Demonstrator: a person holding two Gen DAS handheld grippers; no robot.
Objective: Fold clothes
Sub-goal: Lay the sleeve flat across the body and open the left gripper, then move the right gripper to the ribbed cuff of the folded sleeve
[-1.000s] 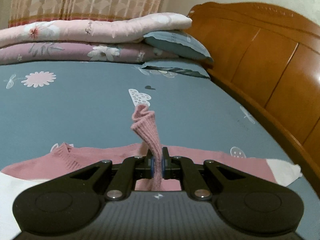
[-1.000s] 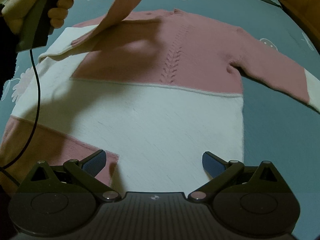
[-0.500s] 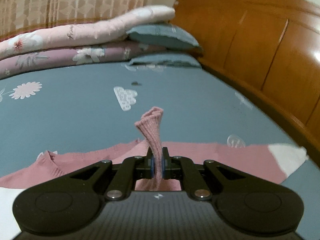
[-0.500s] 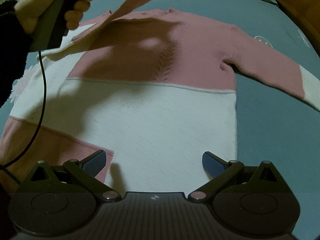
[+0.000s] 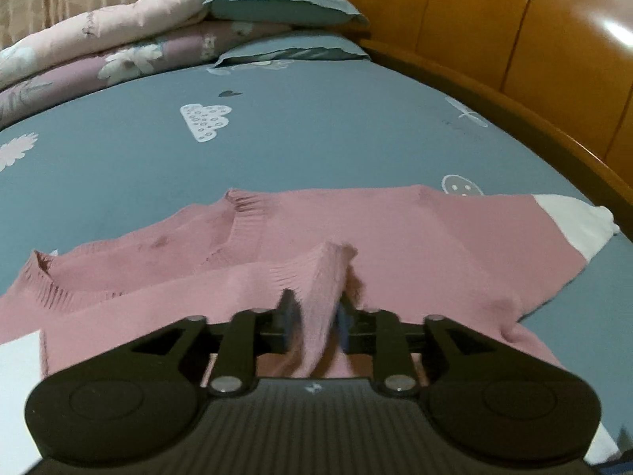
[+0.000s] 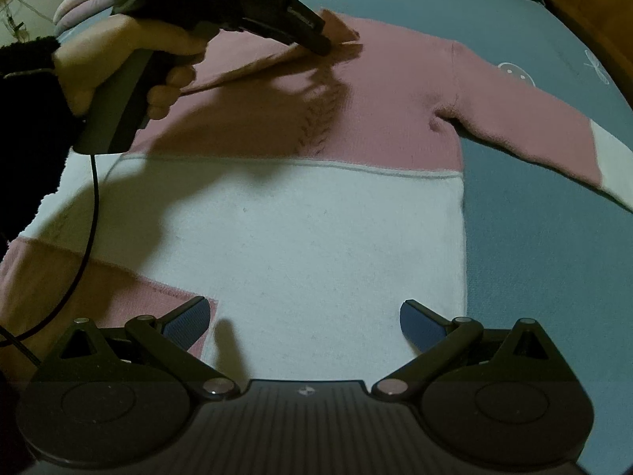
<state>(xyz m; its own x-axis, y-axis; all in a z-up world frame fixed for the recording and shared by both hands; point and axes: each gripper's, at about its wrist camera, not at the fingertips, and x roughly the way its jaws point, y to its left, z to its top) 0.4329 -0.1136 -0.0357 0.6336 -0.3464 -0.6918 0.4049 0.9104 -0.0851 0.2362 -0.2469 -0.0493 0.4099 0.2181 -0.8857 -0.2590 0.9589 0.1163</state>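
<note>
- Between my left fingers [image 5: 290,326] lies the ribbed cuff [image 5: 328,273] of the sweater's sleeve; the left gripper [image 5: 314,326] has its jaws opening, and the pads look to stand just off the knit, so the cuff is being let go onto the chest.
- Ahead of those fingers the sweater [image 6: 316,217] lies flat on the bed, pink across the chest, white across the belly, its neckline [image 5: 245,213] just beyond the cuff.
- My right gripper [image 6: 304,320] hangs wide apart over the white hem with nothing between its pads.
- The knit looks soft, light and limp; I judge it will sag and stretch if lifted by one point, and the ribbing may cling to rubber pads. It will not slip much.
- Best hold, I think: the cuff or a seam edge, pinching both layers, not the loose middle.
- To the right of my right fingers the other sleeve [image 6: 534,130] is spread out on the sheet, white at its end, not yet folded in.
- Beyond the left fingers the blue sheet [image 5: 316,138] is bare; folded quilts [image 5: 118,39] and pillows [image 5: 285,0] are well apart, the wooden headboard [image 5: 514,39] to the right.
- My own left hand [image 6: 118,63] and its cable [image 6: 89,217] hang over the sweater's left side; the cable could drag the cloth.
</note>
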